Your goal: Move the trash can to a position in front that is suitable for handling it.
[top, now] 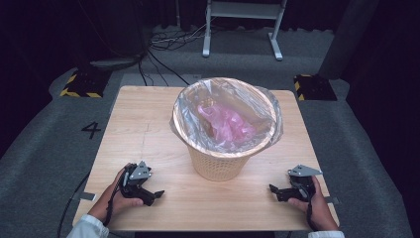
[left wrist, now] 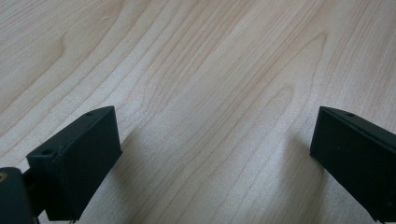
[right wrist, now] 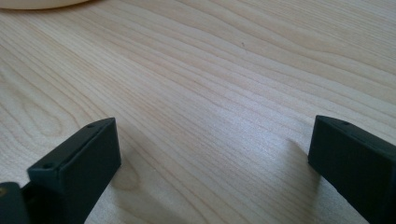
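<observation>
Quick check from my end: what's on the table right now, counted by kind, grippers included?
Grippers: 2, the left gripper and the right gripper, both open and empty on the table
Baskets: 1, the cream basket
Clear liner bags: 1, the liner in that basket
Pink plastic bags: 1, the pink bag inside the liner
Total: 5
</observation>
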{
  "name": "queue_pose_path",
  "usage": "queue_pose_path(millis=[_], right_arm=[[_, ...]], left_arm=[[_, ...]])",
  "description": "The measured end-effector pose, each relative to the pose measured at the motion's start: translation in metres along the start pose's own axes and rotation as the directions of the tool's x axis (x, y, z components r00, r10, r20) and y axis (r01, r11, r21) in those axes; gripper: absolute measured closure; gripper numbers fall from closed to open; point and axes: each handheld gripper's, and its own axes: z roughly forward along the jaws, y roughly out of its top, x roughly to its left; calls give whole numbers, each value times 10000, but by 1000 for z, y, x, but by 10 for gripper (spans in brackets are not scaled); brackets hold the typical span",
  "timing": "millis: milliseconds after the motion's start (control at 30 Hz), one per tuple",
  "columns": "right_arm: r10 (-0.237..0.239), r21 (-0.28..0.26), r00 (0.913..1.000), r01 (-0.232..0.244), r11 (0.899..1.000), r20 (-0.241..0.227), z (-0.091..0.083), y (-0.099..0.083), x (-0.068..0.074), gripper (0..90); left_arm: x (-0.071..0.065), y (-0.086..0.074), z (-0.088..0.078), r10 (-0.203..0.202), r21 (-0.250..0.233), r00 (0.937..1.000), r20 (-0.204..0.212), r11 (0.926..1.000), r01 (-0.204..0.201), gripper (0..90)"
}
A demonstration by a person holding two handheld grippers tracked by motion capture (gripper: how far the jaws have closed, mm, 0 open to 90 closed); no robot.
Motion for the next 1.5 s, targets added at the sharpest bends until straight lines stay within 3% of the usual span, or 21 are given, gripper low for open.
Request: queue_pose_path(millis=[467,567,733,767,800,867,900,1167,1333,1367,1433,1500], right_arm=[[-63,24,10000,63,10000,-48,1,1,-1,15],[-346,40,9989,347,9994,-311,3,4,-2,10],[-833,-131,9935,825,9965,-772,11,12,2,62],[-945,-296,9911,921,9953,-936,16,18,5,171],[-1064,-389,9887,1028,9939,-1059,18,22,7,197],[-1311,-312,9851,1284,9912,-1114,24,29,11,143],[-1461,-356,9824,1429,9891,-1163,26,32,13,179],[-1858,-528,9710,1797,9823,-1506,42,47,24,161],[-2121,-917,9609,1983,9758,-1783,49,59,34,157],[-2298,-992,9538,2140,9718,-1936,53,63,40,157],[-2411,-1033,9493,2242,9691,-2017,55,64,43,157],[-2701,-1107,9362,2508,9617,-2248,58,66,51,145]], left_arm=[[2,2,2,108,43,9999,81,9999,-108,5],[4,6,6,288,33,9992,269,9996,-289,5],[6,25,23,677,42,9955,658,9977,-681,5],[5,35,33,940,26,9918,862,9955,-945,5],[4,40,37,975,24,9908,935,9952,-981,5],[2,49,46,1052,17,9897,974,9944,-1059,5],[1,53,50,1091,-26,9888,1020,9940,-1094,5],[-6,73,69,1415,-62,9802,1388,9898,-1420,5],[-11,88,82,1886,-22,9680,1658,9816,-1909,5],[-13,91,84,1923,-33,9661,1722,9809,-1947,7],[-15,95,89,2024,-71,9629,1784,9789,-2045,6],[-17,98,91,2173,-83,9578,1884,9755,-2197,7]])
